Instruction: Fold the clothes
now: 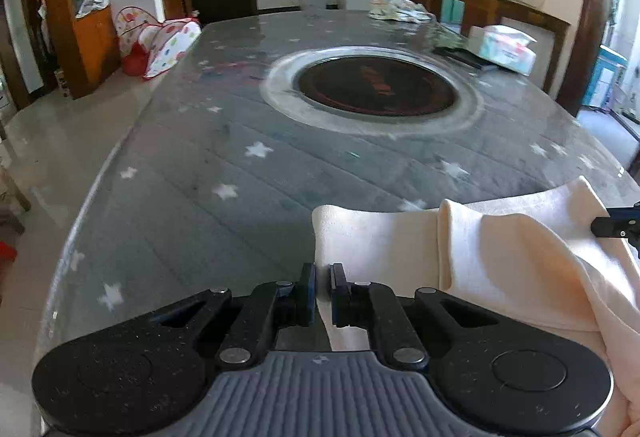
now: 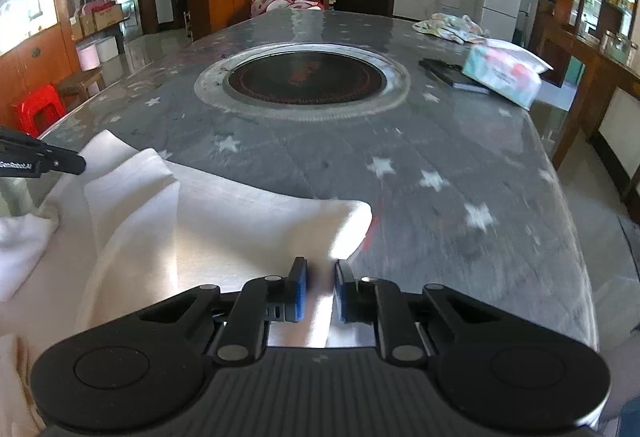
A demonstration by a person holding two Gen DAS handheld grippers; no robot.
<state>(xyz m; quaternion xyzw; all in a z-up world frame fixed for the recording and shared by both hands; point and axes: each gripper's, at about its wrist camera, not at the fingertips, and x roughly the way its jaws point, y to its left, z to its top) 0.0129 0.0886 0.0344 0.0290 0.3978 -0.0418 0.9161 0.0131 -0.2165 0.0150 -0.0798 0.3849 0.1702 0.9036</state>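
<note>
the pale cream garment (image 1: 500,257) lies rumpled at the near edge of the desk (image 1: 200,197), with part of it spilling over that edge toward the person. the left gripper (image 1: 322,291) has its jaws nearly together on the garment's left margin, a thin strip of cloth running between the blue pads, so it appears to be pinching the fabric. the right gripper (image 2: 320,291) is closed almost as far on the cloth at the garment's right end near its front corner, though motion blur there makes the pinch less certain.

from here the main risk, as i judge it, is a shallow bite: both grips sit right at the hem, so a lift or pull could let the soft cloth slide out, more likely on the right. a second risk is that the raised fold standing in the middle of the garment gets carried along and bunches, leaving the fold crooked. uneven pulling by the two hands could also drag the hanging part off the near edge.

the left wrist view shows the cloth drooping past the near edge and only the tip of the right gripper at its right border. the right wrist view shows the garment's rounded front corner lying flat on the desk, and the left gripper's tip with white lettering. both views take in the tissue pack (image 2: 504,75) near the far right edge, well apart from the work.
</note>
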